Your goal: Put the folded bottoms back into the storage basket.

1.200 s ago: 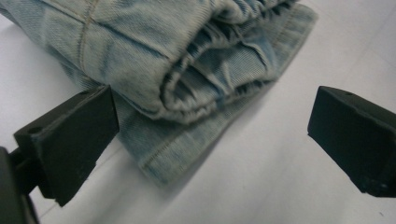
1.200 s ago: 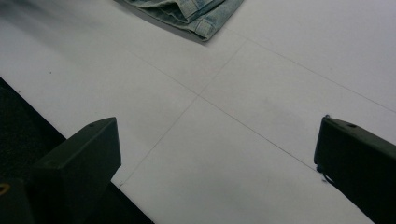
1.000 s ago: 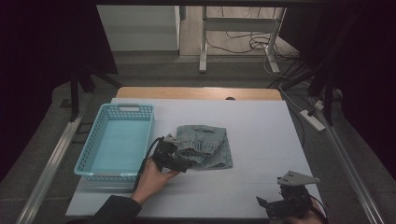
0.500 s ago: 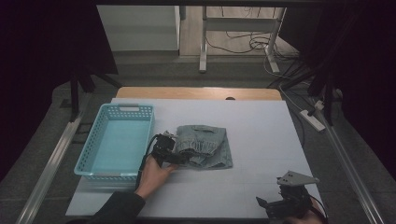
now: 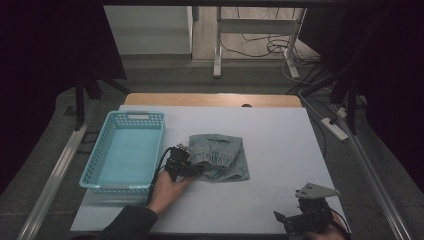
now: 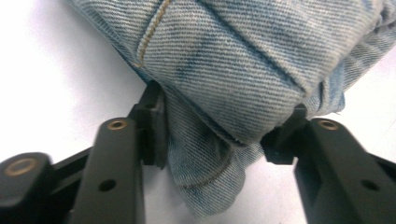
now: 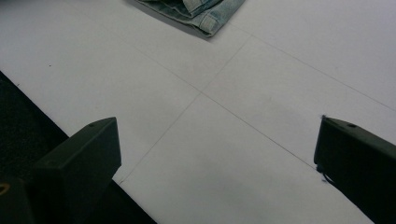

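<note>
Reaching forward, the left gripper (image 5: 192, 167) pinches the folded jeans (image 5: 220, 156); the right gripper (image 5: 287, 222) rests released.

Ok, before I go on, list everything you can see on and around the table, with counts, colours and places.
folded denim garment: one, pale blue-grey, middle of the table, its left edge between the left gripper's jaws
basket: one, turquoise plastic, left side of the table, nothing in it
table: one, white top with a wooden strip along the far edge
power strip: one, white, on the floor to the right of the table
cables: several, dark, on the floor beyond the table
left gripper: one, black, jaws closed on the denim at its left edge
right gripper: one, black with a grey plate, near right corner of the table, jaws wide apart over bare table
left hand: one, dark sleeve, at the near edge
</note>
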### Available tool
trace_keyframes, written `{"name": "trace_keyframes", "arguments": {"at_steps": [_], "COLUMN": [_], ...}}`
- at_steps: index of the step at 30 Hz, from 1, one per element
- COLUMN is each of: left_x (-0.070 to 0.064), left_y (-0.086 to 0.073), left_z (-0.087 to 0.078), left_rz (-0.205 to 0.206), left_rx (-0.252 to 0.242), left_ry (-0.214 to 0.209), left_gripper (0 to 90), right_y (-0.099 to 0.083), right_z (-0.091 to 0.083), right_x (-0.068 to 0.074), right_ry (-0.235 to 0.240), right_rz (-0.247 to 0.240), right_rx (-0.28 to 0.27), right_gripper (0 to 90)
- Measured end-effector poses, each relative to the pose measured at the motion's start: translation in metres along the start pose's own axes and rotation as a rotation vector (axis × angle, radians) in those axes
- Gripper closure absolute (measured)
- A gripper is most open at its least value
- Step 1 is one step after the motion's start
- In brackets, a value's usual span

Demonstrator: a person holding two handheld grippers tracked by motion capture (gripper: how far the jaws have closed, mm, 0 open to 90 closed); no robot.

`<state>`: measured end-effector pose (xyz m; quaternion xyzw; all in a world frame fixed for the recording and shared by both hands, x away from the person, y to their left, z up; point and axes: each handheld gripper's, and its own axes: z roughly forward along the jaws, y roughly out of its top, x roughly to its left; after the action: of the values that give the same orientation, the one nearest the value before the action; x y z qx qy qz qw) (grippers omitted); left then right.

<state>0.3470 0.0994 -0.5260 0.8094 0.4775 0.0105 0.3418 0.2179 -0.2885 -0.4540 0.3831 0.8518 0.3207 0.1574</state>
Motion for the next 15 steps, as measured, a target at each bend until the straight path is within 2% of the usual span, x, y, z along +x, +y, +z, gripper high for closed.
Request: {"name": "trace_keyframes", "arguments": {"at_steps": [3,4,5,6,7,10,11,12,15], "left_x": [-0.003,-0.008,-0.011,-0.011,-0.015,-0.017,-0.017,-0.017,-0.017], "left_y": [0.0,0.002,0.002,0.002,0.003,0.004,0.004,0.004,0.004], "left_z": [-0.001,-0.002,-0.002,-0.002,-0.002,-0.002,-0.002,-0.002,-0.002], "left_rz": [0.016,0.044,0.062,0.062,0.084,0.084,0.084,0.082,0.088], "left_rx": [0.001,0.01,0.017,0.017,0.023,0.03,0.03,0.033,0.033], "left_ry": [0.018,0.052,0.071,0.071,0.098,0.108,0.108,0.109,0.112], "left_gripper": [60.1,62.1,63.8,64.8,65.4,65.7,65.7,65.7,65.6], "right_y": [0.0,0.0,0.0,0.0,0.0,0.0,0.0,0.002,0.007], "right_z": [0.0,-0.001,-0.001,-0.002,-0.003,-0.005,-0.005,-0.006,-0.005], "right_x": [0.0,0.0,0.0,-0.001,-0.002,-0.004,-0.004,-0.003,0.001], "right_ry": [-0.001,0.0,0.0,0.001,0.003,0.015,0.015,0.038,0.033], "right_rz": [-0.002,-0.001,0.006,0.013,0.022,0.052,0.052,0.056,0.016], "right_rx": [-0.004,-0.009,-0.017,-0.028,-0.037,-0.084,-0.084,-0.111,-0.128], "right_gripper": [0.7,0.7,0.7,0.7,0.7,0.7,0.7,0.7,0.7]}}
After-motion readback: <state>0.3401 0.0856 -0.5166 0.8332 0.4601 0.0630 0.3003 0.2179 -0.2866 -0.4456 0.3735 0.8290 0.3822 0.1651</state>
